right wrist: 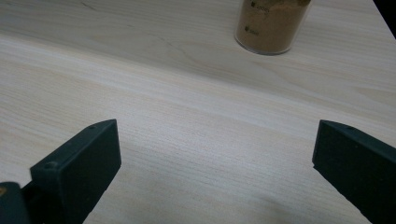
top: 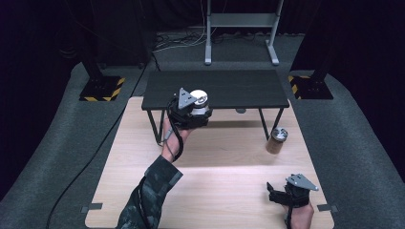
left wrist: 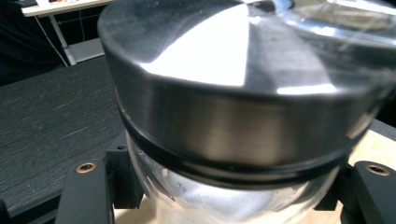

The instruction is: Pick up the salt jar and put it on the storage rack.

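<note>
A: Status of the work, left side first?

B: The left gripper (top: 195,113) is clamped on a glass jar (top: 199,101) with a steel lid (left wrist: 243,88). In the left gripper view both black jaws press the glass below the lid. The jar is held at the front edge of the black shelf (top: 239,88), at about 11 o'clock from the table's (top: 143,191) centre. My reading: the pick-up is complete and the placing on the shelf is in progress. The high view is too coarse to confirm whether the jar's base rests on the shelf or hangs just off its edge.

A: Pose of that arm?

B: The left forearm (top: 150,191) reaches from 6 o'clock toward 12, hand under the gripper, jaws pointing at the shelf.

A: Right side?

B: A second jar (top: 277,140) with brown contents stands upright on the table at about 2 o'clock, untouched. It probably remains to be handled.

A: The right gripper?

B: The right gripper (top: 277,194) sits low at 5 o'clock near the table's front edge, well apart from that jar. Its jaws are spread wide with nothing between them, aimed toward the brown jar.
</note>
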{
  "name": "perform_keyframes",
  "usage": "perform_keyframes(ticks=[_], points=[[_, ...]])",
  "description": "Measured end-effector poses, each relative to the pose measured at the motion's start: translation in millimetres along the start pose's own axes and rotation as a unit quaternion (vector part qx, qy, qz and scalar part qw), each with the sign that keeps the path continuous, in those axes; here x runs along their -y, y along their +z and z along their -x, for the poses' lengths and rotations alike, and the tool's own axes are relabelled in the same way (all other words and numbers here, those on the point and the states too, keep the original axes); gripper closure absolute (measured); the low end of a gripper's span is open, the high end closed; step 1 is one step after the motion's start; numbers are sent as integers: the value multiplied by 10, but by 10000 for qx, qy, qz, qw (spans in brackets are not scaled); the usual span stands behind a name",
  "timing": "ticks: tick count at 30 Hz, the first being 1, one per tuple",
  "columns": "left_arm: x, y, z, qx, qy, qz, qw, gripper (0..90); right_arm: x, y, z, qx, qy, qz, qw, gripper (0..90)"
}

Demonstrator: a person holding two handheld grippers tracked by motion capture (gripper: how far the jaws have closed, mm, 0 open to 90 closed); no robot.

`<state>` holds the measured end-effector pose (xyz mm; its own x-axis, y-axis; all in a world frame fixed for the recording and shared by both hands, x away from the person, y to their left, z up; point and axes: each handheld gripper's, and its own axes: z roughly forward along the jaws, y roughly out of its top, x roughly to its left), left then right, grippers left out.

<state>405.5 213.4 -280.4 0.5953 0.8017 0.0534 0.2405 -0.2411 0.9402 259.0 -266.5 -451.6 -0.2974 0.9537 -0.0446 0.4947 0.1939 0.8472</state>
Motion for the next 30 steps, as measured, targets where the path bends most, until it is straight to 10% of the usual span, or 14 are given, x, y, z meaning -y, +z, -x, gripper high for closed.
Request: perform_keyframes(ticks=[30], points=[[-319, 102, -46, 124, 117, -33, 9998, 309, -46, 20, 18, -44, 20, -142, 9999, 0]])
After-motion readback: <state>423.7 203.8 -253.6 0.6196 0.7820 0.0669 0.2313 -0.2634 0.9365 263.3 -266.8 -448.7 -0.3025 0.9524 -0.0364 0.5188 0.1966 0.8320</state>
